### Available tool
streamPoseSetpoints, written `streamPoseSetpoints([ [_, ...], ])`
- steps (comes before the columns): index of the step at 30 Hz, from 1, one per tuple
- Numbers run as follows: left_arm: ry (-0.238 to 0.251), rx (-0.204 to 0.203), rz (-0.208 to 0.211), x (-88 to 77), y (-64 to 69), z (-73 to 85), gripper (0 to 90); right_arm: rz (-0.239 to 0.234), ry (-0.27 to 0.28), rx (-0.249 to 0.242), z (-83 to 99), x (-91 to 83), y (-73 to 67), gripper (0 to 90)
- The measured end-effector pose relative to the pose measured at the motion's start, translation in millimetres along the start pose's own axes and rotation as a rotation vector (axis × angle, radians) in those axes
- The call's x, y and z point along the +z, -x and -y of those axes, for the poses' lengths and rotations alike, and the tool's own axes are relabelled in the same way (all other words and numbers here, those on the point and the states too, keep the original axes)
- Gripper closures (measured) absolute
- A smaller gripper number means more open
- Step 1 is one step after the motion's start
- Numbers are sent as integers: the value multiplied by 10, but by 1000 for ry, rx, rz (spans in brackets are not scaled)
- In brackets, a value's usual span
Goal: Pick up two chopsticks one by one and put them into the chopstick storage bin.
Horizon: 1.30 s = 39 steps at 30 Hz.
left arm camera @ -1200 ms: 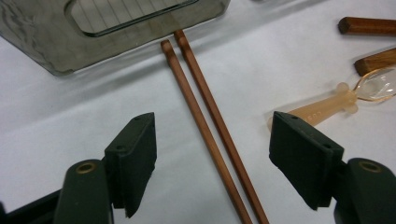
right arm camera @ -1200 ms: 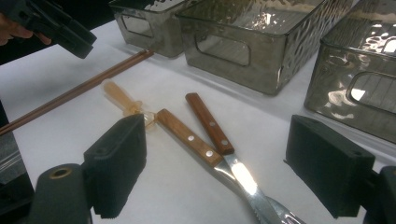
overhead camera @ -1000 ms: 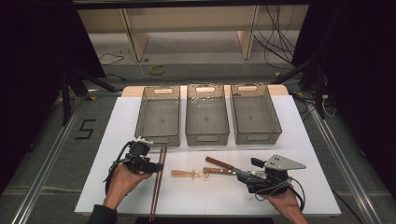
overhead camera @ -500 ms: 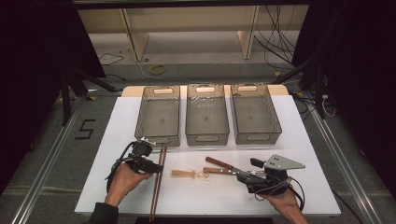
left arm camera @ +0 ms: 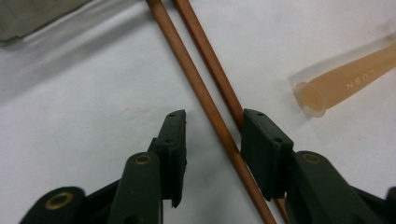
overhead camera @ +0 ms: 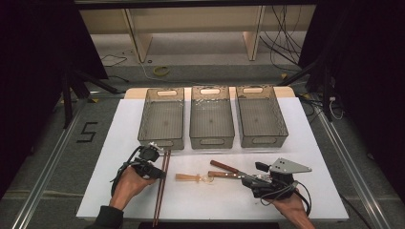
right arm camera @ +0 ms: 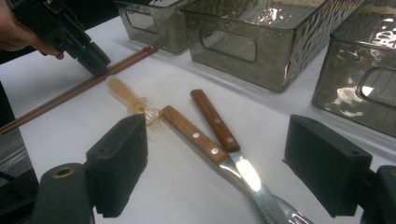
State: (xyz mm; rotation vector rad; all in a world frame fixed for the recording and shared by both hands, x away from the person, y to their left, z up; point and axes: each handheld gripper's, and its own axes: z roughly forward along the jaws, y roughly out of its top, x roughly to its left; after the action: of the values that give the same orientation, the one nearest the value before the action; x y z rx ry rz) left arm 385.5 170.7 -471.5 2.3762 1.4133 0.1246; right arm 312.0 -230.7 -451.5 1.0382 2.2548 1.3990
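Chopsticks: pair lying near worktop's front-left corner, unlifted; left claw has just been closing astride them, pads not yet pressing; right claw spread, idle.

The high view looks forward and down on the whole white worktop. The left claw's camera sits close above the chopsticks. The right claw's camera looks low toward 11 o'clock, sharing those chopsticks.
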Motion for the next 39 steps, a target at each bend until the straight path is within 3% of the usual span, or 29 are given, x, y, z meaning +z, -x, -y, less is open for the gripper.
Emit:
streamPoseSetpoints([
  [8,-22,24,-21,7,-9,-6,696,-1,-4,-1,2,12,0,225],
  [13,-36,56,-59,17,36,-23,728,-1,-4,1,1,10,3,228],
  [24,-19,49,-53,6,-4,7,824,-5,-4,2,-1,5,1,232],
  [33,-7,63,-50,-4,-16,24,833,-12,-4,3,-4,3,2,233],
  [39,43,72,-25,-144,-79,46,834,-12,3,5,-6,-1,4,234],
])
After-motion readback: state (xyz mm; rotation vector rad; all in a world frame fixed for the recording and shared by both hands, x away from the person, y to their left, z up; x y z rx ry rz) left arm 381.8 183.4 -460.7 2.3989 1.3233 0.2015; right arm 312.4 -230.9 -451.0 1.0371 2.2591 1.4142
